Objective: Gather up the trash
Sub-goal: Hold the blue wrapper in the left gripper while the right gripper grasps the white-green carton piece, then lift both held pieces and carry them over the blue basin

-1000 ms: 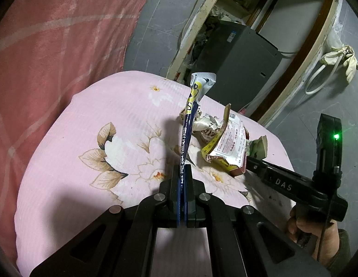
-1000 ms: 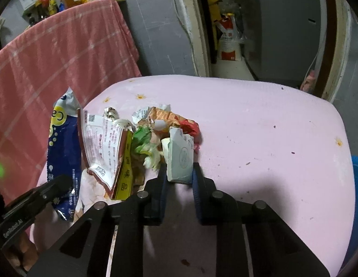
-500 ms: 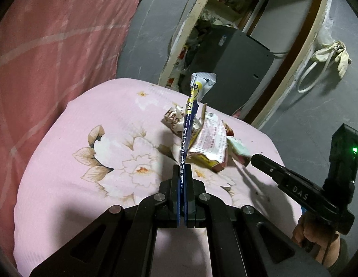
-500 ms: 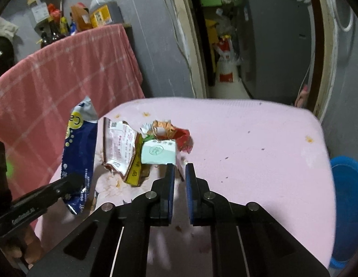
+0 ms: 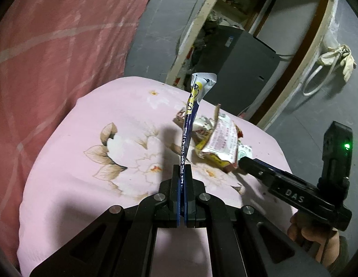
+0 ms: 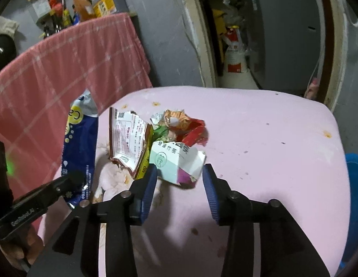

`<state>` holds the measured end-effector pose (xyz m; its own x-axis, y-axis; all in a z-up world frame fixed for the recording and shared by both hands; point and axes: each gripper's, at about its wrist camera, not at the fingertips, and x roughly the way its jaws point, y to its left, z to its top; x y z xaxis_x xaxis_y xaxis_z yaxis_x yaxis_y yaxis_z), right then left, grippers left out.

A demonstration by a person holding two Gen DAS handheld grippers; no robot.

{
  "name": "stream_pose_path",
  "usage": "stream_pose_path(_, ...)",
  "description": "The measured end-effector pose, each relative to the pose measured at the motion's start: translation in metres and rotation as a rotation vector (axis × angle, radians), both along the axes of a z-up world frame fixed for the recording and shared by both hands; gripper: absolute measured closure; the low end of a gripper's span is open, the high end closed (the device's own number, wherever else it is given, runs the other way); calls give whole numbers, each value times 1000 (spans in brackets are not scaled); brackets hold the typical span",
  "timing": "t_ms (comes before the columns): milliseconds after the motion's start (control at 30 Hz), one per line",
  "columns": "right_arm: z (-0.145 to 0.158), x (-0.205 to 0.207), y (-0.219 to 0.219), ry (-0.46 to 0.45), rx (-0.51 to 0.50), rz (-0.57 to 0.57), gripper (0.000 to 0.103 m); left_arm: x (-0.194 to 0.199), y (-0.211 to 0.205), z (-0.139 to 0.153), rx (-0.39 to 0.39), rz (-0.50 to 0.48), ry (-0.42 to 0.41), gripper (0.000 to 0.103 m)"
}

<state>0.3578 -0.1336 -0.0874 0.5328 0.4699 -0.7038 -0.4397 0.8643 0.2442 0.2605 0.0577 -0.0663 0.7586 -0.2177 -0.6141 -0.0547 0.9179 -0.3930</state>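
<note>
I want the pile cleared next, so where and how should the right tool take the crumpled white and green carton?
Take the white and green carton across its crushed middle, coming from the near open side where the right tool already straddles it, jaws opening. Its flat side faces meet the pads; the other wrappers crowd its far side.

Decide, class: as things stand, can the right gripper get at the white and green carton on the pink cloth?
Probably yes. The right gripper has its jaws opening, and the white and green carton sits between them with nothing in front. The pile of wrappers lies behind it.
</note>
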Motion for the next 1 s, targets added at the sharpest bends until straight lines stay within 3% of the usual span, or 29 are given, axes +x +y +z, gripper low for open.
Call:
stream_pose_path(333,-8,22,2,73,35,-13,61,1,7,-4,-11,5,10,103)
stream_pose_path(500,-9,22,4,73,39,-11,76,2,6,-4,-8,3,8,103)
stream_pose_path(567,-8,22,4,70,43,-8,78,1,5,-4,-8,4,7,103)
stream_pose_path(733,-6,11,-1,48,57,-4,87,0,3,-3,-2,1,-5,103)
stream_pose_path(1000,17,-25,-24,-84,74,-36,89,-7,-8,7,4,-18,-48,103)
